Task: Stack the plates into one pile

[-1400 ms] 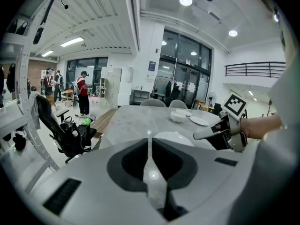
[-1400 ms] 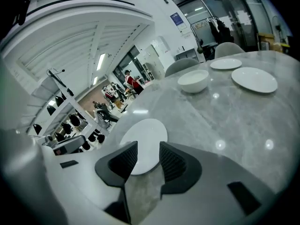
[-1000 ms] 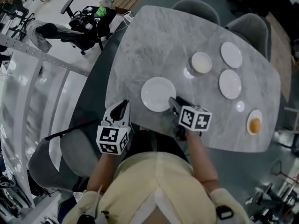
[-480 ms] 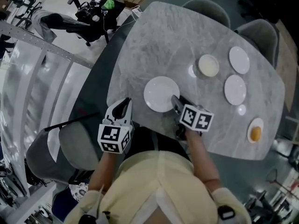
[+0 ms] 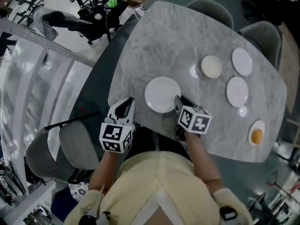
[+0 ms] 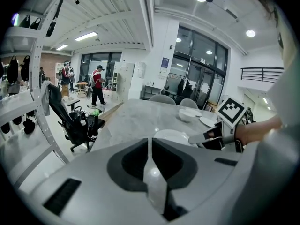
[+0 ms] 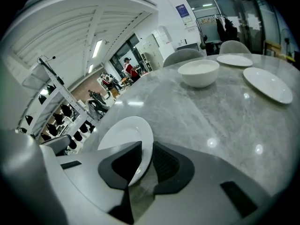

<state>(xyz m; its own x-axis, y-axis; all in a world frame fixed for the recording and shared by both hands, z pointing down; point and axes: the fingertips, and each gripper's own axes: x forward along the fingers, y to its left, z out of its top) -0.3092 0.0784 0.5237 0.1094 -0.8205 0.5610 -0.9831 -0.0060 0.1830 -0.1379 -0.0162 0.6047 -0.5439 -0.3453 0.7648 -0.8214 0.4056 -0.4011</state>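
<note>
Right up close, the left gripper (image 5: pixel 126 102) sat at the near edge of the grey marbled table (image 5: pixel 154 41), above a grey chair (image 5: pixel 70 153); its jaws were pressed tight together with nothing between them, and it pointed across towards the nearest plate (image 5: pixel 162 94). Just beside it, the right gripper (image 7: pixel 147 143) was on the job; its jaws had just been closing, about halfway in from wide, and the pads were clamped on the near rim of that white plate, one jaw on either face of the edge; whether the plate had left the tabletop I could not tell. The plate itself lay close to the near edge, between the two grippers and a little beyond them. Further out stood a white bowl (image 5: pixel 211 67), well apart from the held plate; off to its right lay a second plate (image 5: pixel 237 91), and beyond that a third plate (image 5: pixel 242 61), each flat and separate, none stacked. Out at the right edge sat a small dish (image 5: pixel 256 133) with something orange on it; at the far side, two grey chairs (image 5: pixel 211 11) were tucked against the table.
</note>
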